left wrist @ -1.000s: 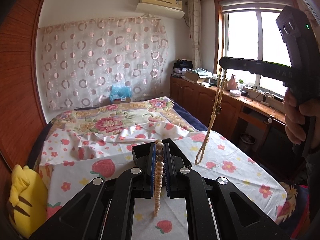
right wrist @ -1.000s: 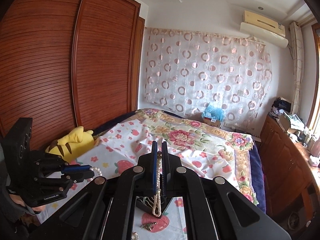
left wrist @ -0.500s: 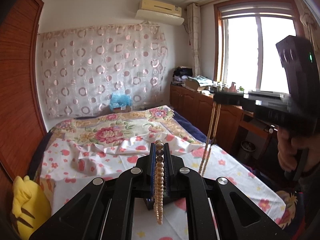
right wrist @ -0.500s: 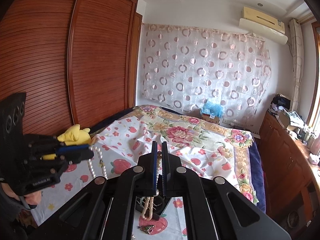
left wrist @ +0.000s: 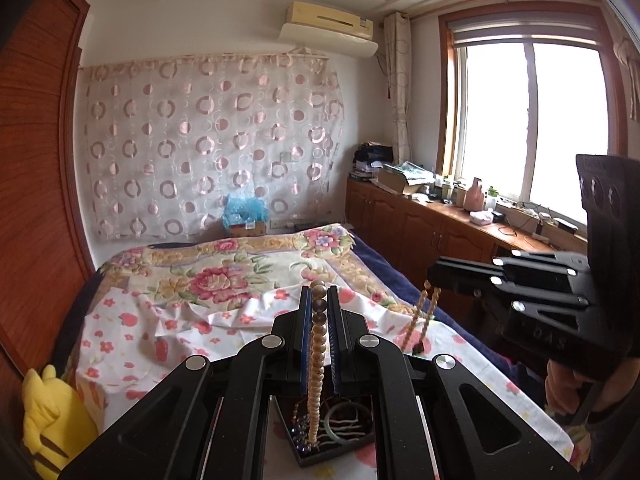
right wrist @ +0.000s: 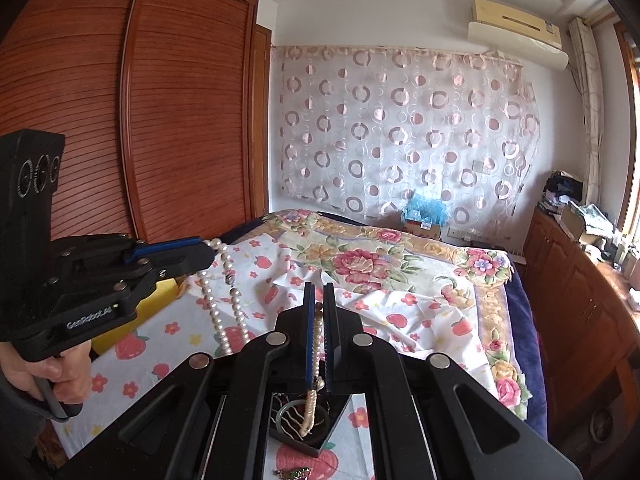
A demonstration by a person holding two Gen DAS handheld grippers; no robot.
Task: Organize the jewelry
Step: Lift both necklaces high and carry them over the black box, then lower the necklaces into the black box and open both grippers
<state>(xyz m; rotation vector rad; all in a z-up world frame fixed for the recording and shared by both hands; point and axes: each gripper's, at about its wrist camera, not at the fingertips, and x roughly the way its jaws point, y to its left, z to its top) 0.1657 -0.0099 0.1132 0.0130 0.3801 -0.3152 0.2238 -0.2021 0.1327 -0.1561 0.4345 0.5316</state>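
At the bottom centre of the left wrist view, a black jewelry tray [left wrist: 320,450] sits on the strawberry-print sheet [left wrist: 192,344], already holding a green bangle [left wrist: 349,420] and dark beads. Just above it, the left gripper [left wrist: 319,312] is clamped narrow on a pearl necklace [left wrist: 316,360], its strand hanging straight down into the tray. At the right edge of that frame, the right gripper [left wrist: 434,280] pinches what looks like the same necklace, a loop dangling toward the sheet. The right wrist view agrees: its jaws are closed on a cream strand [right wrist: 316,344] whose lower end trails into the tray. Holding the strand in both tools likely keeps it stretched and untangled, so it can be lowered in neatly rather than dropped in a heap.

Against a second ago, the right gripper has dropped from the upper right of the left view to mid-right, and the tray has come into sight beneath the left jaws. Behind lie the floral quilt [left wrist: 224,272] and the yellow plush toy [left wrist: 48,420] at the lower left
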